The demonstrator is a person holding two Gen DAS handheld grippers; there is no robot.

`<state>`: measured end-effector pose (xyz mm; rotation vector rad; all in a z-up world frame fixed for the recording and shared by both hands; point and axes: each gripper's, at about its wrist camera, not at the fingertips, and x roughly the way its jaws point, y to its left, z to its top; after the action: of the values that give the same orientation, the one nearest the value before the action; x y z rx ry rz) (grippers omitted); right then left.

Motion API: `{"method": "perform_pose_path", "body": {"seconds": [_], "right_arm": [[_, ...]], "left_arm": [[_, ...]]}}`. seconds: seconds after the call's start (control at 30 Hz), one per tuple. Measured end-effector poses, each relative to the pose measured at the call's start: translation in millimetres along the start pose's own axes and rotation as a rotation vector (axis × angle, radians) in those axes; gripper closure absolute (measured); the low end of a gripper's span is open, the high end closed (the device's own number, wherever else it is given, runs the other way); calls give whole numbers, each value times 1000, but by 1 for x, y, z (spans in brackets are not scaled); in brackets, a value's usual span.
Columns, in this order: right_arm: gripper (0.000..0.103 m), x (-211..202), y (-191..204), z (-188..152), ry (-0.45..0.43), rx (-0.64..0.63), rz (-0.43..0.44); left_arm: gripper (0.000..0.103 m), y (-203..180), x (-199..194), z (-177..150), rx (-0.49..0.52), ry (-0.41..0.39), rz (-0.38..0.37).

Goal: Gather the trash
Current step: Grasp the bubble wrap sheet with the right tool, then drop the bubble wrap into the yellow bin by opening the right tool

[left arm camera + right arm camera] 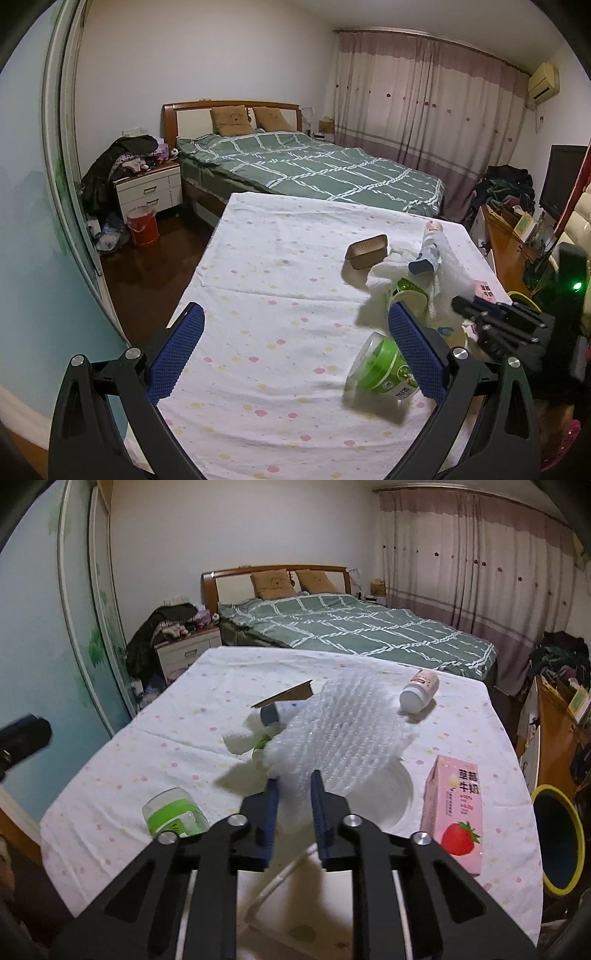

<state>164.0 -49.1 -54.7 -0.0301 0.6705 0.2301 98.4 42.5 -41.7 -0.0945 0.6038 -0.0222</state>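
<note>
1. Right gripper (294,782): jaws drawn together, clamped on the near edge of a bubble wrap sheet (340,727), which is lifted above the table (110,775).
2. Left gripper (293,334): jaws wide apart, nothing between them, over the table's near end.
3. Green-labelled tub (173,812): on its side on the table, left of the bubble wrap.
4. Strawberry milk carton (452,812): upright, right of the bubble wrap.
5. Small bottle (419,690): lying beyond the bubble wrap.
</note>
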Motion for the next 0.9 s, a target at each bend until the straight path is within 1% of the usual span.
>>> {"method": "perform_pose_path", "body": {"seconds": [0.1,0.23,0.47,0.67,0.8,0.9], "right_arm": [[89,-13,-11,3,-30,48,24],[89,-30,-28,6,-71,98,34],[89,-52,-62,6,-120,179,15],[89,-77,-100,3,-177,252,-53],[89,-91,-136,-4,-200,302,-137],[89,-94,-170,-11,-191,346,-211]], "left_arm": [[5,-1,1,-2,1,1,-4],[5,-5,1,-3,6,-2,-8],[5,-17,1,-5,29,3,-21],[5,-30,0,-6,55,5,-34],[5,-38,1,-7,73,10,-41],[5,-43,2,-7,82,14,-45]]}}
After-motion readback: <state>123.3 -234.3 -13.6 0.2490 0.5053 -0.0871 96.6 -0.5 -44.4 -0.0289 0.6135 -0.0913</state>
